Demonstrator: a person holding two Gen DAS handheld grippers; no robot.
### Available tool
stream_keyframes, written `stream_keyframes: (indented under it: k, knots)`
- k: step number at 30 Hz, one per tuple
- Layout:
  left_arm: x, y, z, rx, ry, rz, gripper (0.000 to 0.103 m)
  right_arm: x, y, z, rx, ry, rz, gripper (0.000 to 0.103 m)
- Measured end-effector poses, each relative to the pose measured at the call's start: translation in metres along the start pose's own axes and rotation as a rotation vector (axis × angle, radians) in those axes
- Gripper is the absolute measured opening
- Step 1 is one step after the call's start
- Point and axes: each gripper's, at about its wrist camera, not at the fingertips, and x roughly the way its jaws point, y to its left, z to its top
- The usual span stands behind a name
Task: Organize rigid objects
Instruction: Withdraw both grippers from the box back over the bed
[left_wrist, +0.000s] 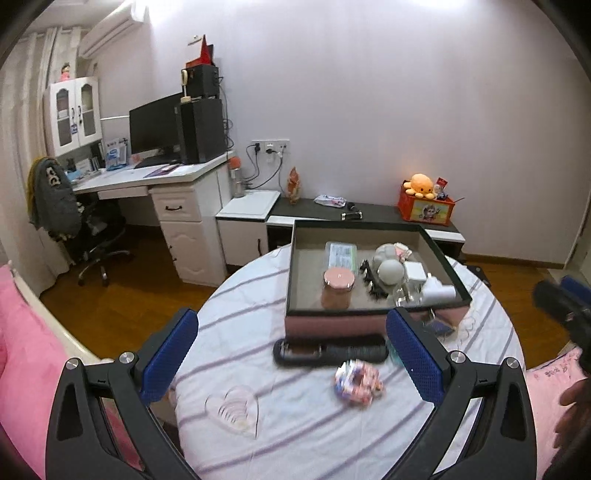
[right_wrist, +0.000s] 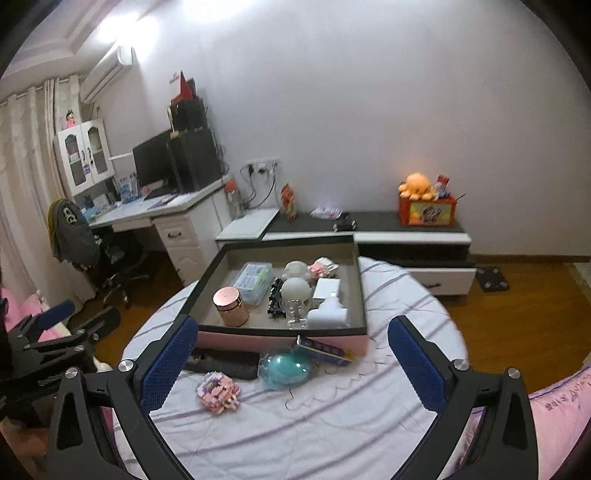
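Left claw (left_wrist: 291, 354) spread to its full width, both blue pads (left_wrist: 168, 356) clear of every object, nothing between them; it hangs above the near part of the round surface (left_wrist: 229, 321), which is covered with a white striped cloth. Right claw (right_wrist: 291, 363) likewise spread to its full width and empty, pads (right_wrist: 417, 363) touching nothing; in the left wrist view its dark body appears at the right edge, and the left claw appears at the left edge of the right wrist view.

Task objects: an open box (right_wrist: 280, 338) with a dark rim and pink outer wall stands on the far half of the surface. Inside it are a pink lidded jar (right_wrist: 231, 304), a pale green flat case (right_wrist: 253, 280), a black hair clip (right_wrist: 275, 301), two grey rounded figures (right_wrist: 295, 286), a small clear glass piece (right_wrist: 295, 314) and white adapters (right_wrist: 327, 306). Outside, just before the box's near wall, lie a black comb (left_wrist: 328, 350), a teal rounded object (right_wrist: 286, 367) in clear wrap, and a blue-and-yellow tube (right_wrist: 325, 349) leaning against the box wall. Nearer the claws rest a small colourful packet (left_wrist: 358, 382) and a clear heart-shaped dish (left_wrist: 234, 408). Motion blur softens the finer detail.
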Motion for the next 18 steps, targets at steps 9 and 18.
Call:
stream_keyframes:
  k: [9,18]
  knots:
    - [-0.028,-0.004,-0.035,-0.030,0.032,0.002,0.103,-0.053,0.009,-0.028,-0.037,-0.046,-0.038,0.103]
    - [-0.041,-0.010,-0.048,-0.027,0.052,0.004,0.103,-0.069,0.010,-0.043,-0.036,-0.048,-0.030,0.103]
